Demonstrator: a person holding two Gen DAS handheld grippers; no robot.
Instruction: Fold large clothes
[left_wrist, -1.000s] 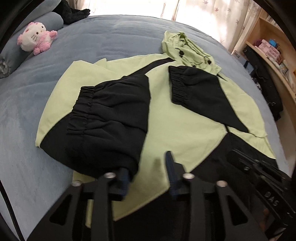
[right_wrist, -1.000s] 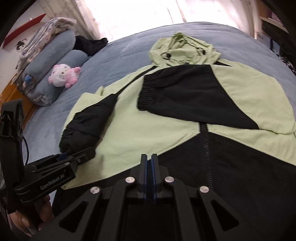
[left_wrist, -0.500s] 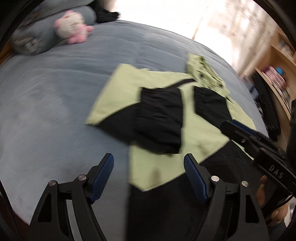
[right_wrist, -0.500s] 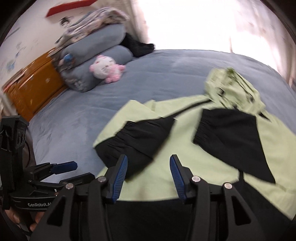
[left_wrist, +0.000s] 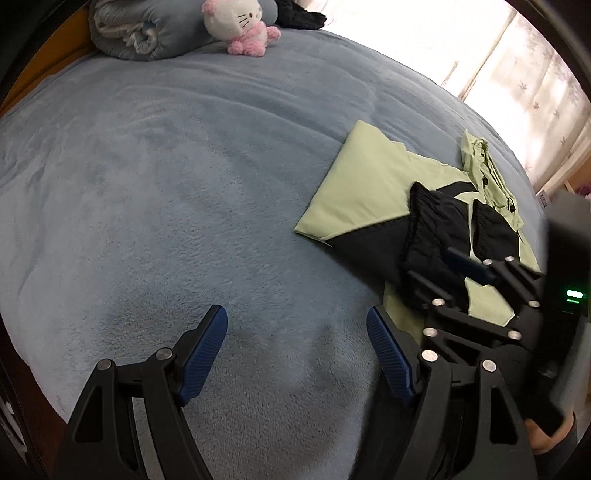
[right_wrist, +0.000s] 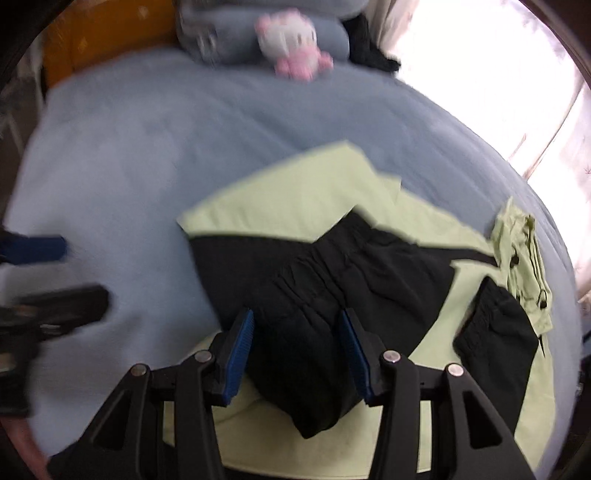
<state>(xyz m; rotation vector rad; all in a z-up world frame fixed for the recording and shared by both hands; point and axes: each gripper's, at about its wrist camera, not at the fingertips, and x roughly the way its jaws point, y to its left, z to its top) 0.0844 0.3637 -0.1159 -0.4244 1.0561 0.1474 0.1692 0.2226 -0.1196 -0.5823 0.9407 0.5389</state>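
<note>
Left gripper (left_wrist: 297, 347), jaws wide and empty, over bare blue bedspread (left_wrist: 177, 177). Right gripper (right_wrist: 295, 345), jaws parted and gripping nothing, above the jacket (right_wrist: 295, 199), frame centre.

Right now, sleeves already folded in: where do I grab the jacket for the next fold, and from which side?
Take the jacket by its near hem, one gripper per corner. The black sleeves lie flat on the body and the hood points away, so that edge is free. Come in low from the near side. Both grippers are open, holding nothing.
</note>
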